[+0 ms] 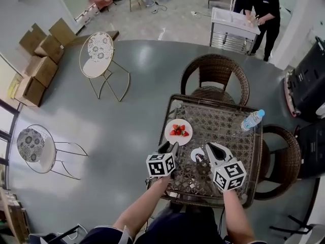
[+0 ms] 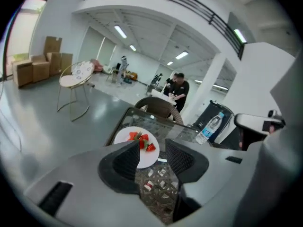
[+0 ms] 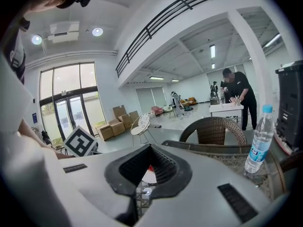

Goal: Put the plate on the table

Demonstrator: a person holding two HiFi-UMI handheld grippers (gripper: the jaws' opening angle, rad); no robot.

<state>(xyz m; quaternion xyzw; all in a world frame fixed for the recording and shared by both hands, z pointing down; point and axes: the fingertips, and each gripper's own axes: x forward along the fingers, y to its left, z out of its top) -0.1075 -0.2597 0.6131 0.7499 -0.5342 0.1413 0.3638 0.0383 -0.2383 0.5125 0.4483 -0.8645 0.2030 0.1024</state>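
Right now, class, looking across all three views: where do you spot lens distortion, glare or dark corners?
Head view: the fisheye lens curves the grey floor, which carries pale sheen patches; the plate is sharp. Left gripper view: black rounded corners, bright ceiling strips, plate readable. Right gripper view: dark corners too, the windows glow at left, and the bottle is sharp.

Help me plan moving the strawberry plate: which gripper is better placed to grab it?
Left, likely. The left gripper sits close by the plate, fingers apart and pointed at its rim; the right gripper is farther off.
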